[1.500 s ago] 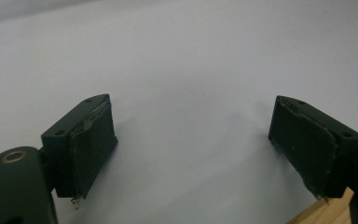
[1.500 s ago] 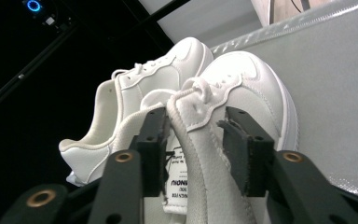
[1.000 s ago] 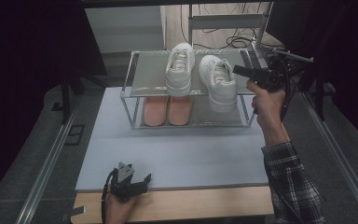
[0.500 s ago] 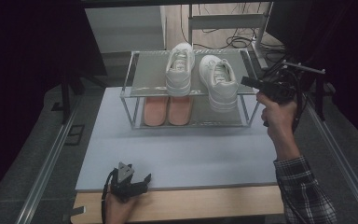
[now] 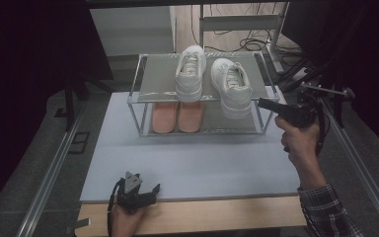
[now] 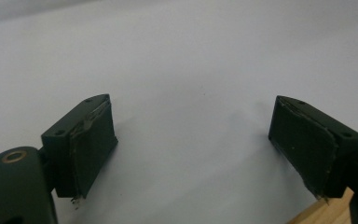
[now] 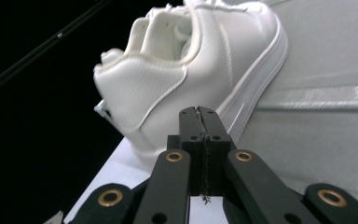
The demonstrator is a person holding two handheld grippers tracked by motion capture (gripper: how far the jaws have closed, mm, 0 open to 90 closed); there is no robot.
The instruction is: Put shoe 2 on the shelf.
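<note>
High view: a two-tier rack (image 5: 143, 79) is standing at centre-top of the frame on the pale worktop (image 5: 202, 158). Two white sneakers are sitting on its top shelf; a pair of orange insoles (image 5: 177, 116) is lying on the lower shelf, under the left sneaker (image 5: 190, 73). The right sneaker (image 5: 232, 86) is the one being worked: it's sitting at the shelf's front-right corner, long axis running frame-top to frame-bottom w/ a slight slant, toe toward the bottom of the frame, heel toward the top. Prob. set that close to the edge so it stays reachable from the side. The right gripper (image 5: 262, 103) is hovering at centre-right, nose pointing frame-left at the sneaker's side, not touching as far as I can tell. The left gripper (image 5: 137, 193) is resting at bottom-left on the worktop's near edge, parked out of the way.

Left gripper view: jaws are standing wide apart, nothing between them, just bare worktop.

Right gripper view: jaws have just been closing and are now pressed flat together, empty. The sneaker is looming in upper centre, sole side facing lower right, its long axis running away into the frame. Clenched tips look suited to nudging or poking rather than grabbing.
</note>
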